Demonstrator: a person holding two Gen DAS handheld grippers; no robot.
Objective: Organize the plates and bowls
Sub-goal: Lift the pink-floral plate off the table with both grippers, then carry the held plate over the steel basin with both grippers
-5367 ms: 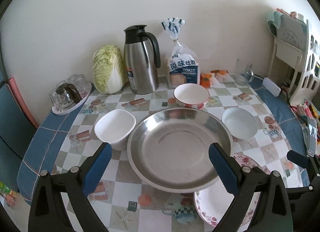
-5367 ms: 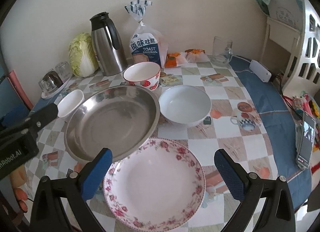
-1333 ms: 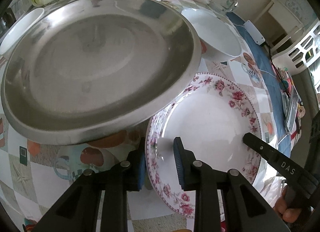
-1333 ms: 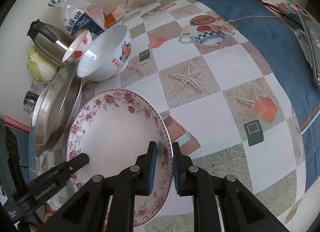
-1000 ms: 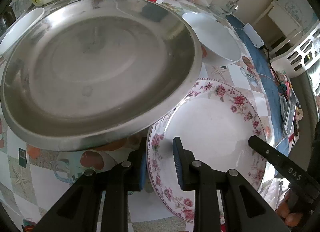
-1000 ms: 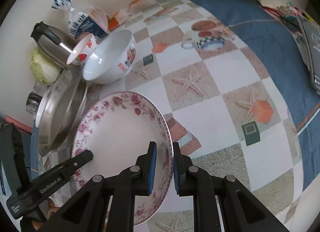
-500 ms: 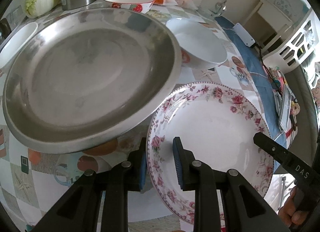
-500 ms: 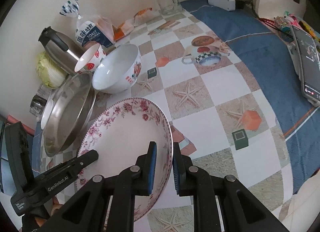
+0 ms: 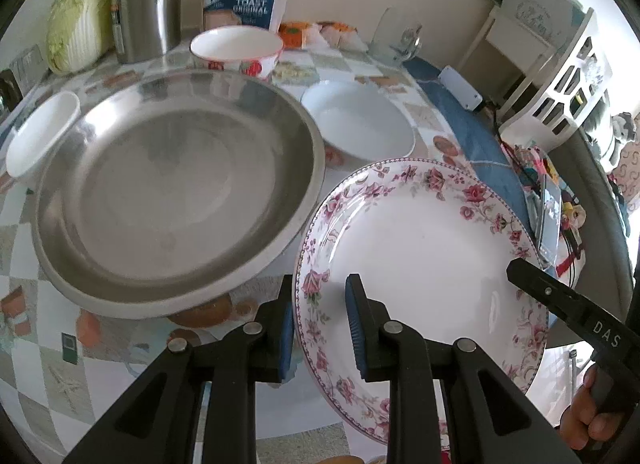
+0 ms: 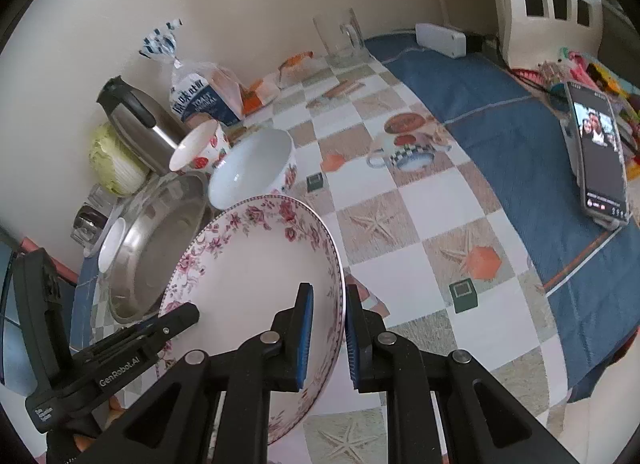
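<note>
Two hand-held grippers lift a flowered plate [image 9: 424,248] clear of the checked tablecloth [image 10: 436,219], one clamped on each side of its rim. The left gripper [image 9: 320,316] pinches the near-left edge between its blue pads; the right gripper [image 10: 325,338] is closed on the opposite edge. A second ago the plate sat lower, its rim tucked partly under the lip of the big steel dish [image 9: 176,191]; now it has risen, hangs free beside that dish and tilts slightly. With the plate off the table, the likely next move is to carry it over the steel dish and set it inside, starting a stack. A white bowl [image 9: 360,123], a strawberry-patterned bowl [image 9: 236,47] and a small white bowl [image 9: 40,131] wait around the dish. The thin china rim, held at only two points, could slip if either hand twists.
</note>
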